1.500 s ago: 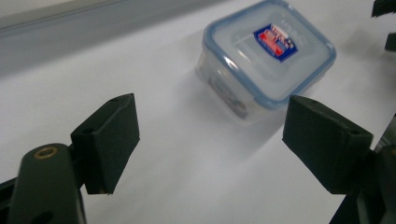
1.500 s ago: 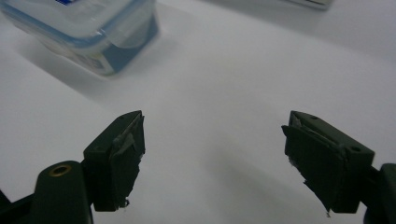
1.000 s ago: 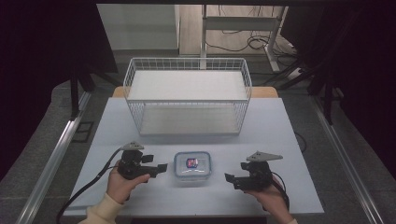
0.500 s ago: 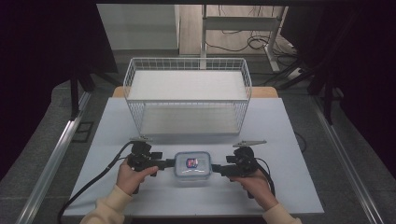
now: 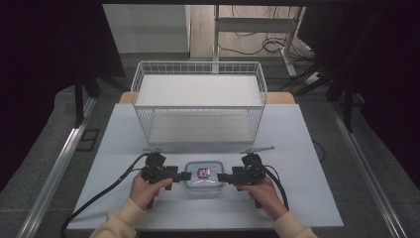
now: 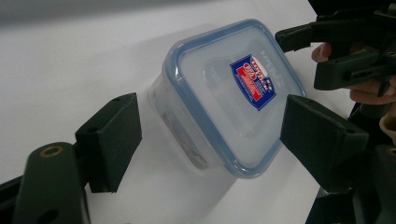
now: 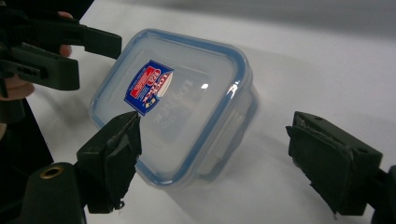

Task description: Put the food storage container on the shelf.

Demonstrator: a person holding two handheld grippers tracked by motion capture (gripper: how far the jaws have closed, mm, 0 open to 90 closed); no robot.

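Both grippers open, flanking container

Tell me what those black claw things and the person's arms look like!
Each hand holds a black tool. The left claw and the right claw both end in two chunky, blocky black pads, with a brass-coloured ring near the base. A black cable trails from the left one. A grey plate tops the right one. The sleeves are cream.
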